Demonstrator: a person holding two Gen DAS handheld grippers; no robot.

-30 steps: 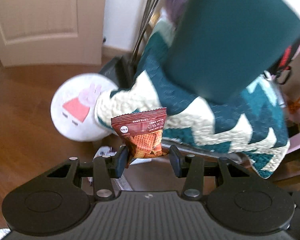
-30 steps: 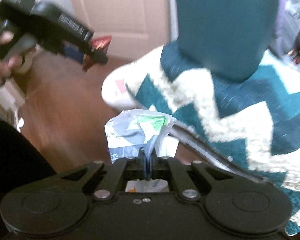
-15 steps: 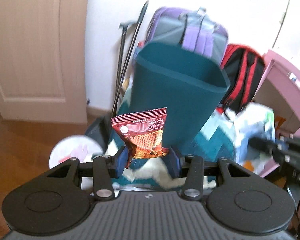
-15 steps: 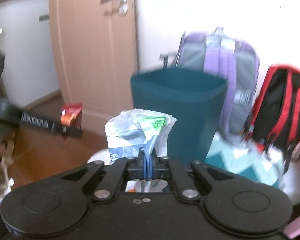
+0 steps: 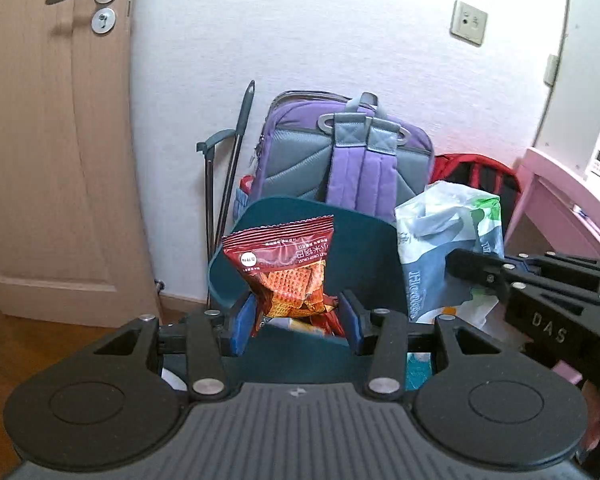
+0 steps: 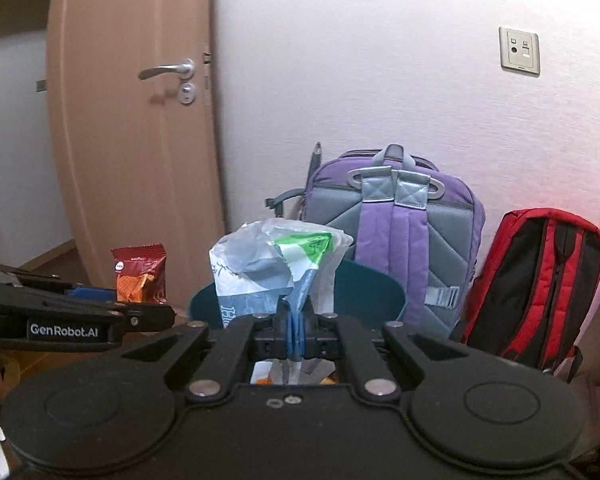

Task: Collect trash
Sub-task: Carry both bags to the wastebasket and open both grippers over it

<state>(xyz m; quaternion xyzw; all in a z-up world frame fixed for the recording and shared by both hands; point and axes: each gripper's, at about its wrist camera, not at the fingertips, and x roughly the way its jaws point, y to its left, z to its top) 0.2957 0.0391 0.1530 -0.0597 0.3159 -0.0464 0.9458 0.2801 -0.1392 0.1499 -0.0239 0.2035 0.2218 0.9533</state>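
Teal plastic, that's the open-topped trash bin (image 5: 380, 240) standing ahead of us, and what lies inside it we can't make out. Our left gripper (image 5: 296, 316) has its blue pads (image 5: 244, 318) set fairly wide, pinching the lower end of a red snack packet with waffle crisps printed on it (image 5: 284, 264), held upright before the bin's rim. Our right gripper (image 6: 296, 330) is squeezed tight on a crumpled white, grey and green plastic wrapper (image 6: 276, 264). Behind, a purple-and-grey backpack (image 6: 396, 216) is half hidden; a red-and-black backpack (image 6: 536, 284) beside it.
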